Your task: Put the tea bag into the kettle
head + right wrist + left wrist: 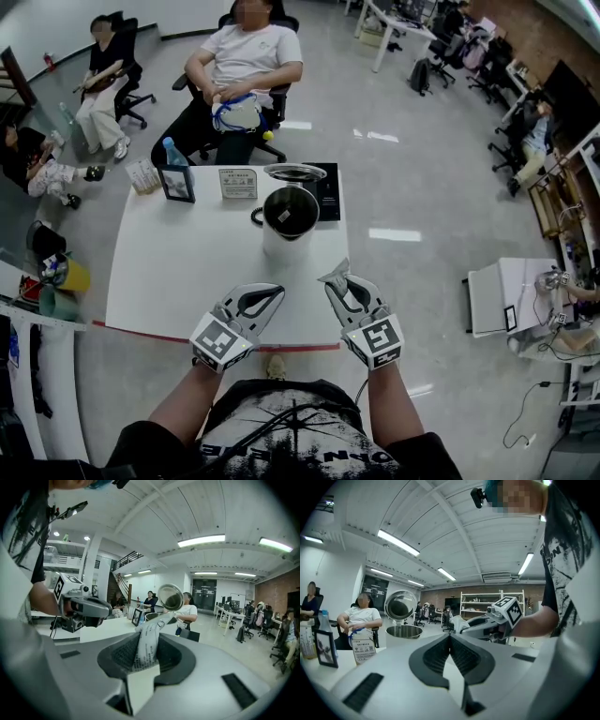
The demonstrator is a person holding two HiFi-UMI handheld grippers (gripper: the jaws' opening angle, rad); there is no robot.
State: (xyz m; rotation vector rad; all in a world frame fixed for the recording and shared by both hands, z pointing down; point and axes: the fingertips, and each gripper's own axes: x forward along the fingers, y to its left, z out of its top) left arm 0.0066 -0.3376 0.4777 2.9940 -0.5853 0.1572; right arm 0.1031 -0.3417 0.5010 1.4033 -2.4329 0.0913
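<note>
**Surface:** white rectangular table (169, 272), its near edge just below the two tools.

**Vessel:** squat stainless-steel kettle (281, 246), upright toward the far side of the table. Its round hinged lid (294, 172) is tipped up and back, so the mouth is open. The interior is dark and its contents cannot be told.

**Tools:**
- The left gripper (277, 291) hangs over the near part of the table, jaws closed tip to tip with nothing between them.
- The right gripper (342, 279) is beside it but apart from it, jaws clamped on the tea bag (147, 641).

**Tea bag:** flat, silvery-white printed sachet.
- It is pinched near its lower end between the ribbed pads.
- The free end sticks out past the tips, slightly curled, pointing toward the kettle.
- It is in the air on the near side of the kettle, not over the mouth.

**Handling (judgement):**
- It is very light, thin and limp, and will bend rather than push back.
- The smooth wrapper could slide if the grip slackens; crushing is a minor worry.
- The present hold looks right: across the flat faces near one end, so the free end leads into the mouth.
- Being so light, it may catch on the rim, so release it low over the opening.
</note>
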